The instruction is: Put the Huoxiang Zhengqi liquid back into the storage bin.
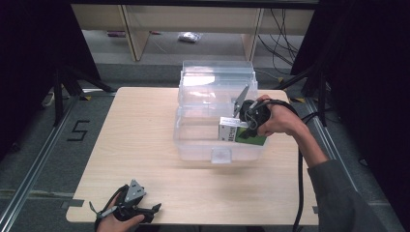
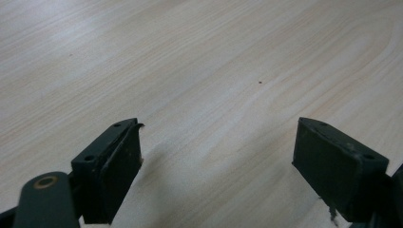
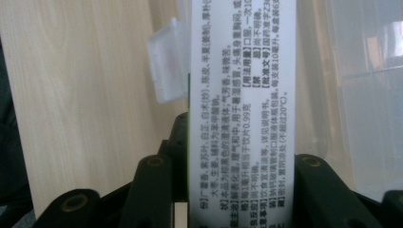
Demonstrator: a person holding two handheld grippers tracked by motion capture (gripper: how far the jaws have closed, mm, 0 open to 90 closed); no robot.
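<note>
Right gripper: its jaws are clamped on a green and white carton, one jaw on each broad side, as the right gripper view shows.
Carton: it sits between the right jaws and runs straight out ahead of them; in the right gripper view its white printed panel fills the gap from the jaw roots upward.
Long axis: in line with the jaws, so the far end leads whichever way the gripper points.
Where the carton is: in the high view it appears at the right front corner of a clear plastic bin, low against the front wall; I cannot tell whether it is resting on the bin floor or hanging just above it.
Key relation: I judge the next move turns on the carton's far end and what lies under it, and that end is cut off at the top of the right gripper view.
Left gripper: jaws spread wide with nothing between them, above bare table at the near left edge.
Nearer hand: the right one by far; the left gripper is well apart from the bin.
Hard to make out: the bin's clear walls blur its edges, and a small translucent tab beside the carton is probably the bin's front latch.
</note>
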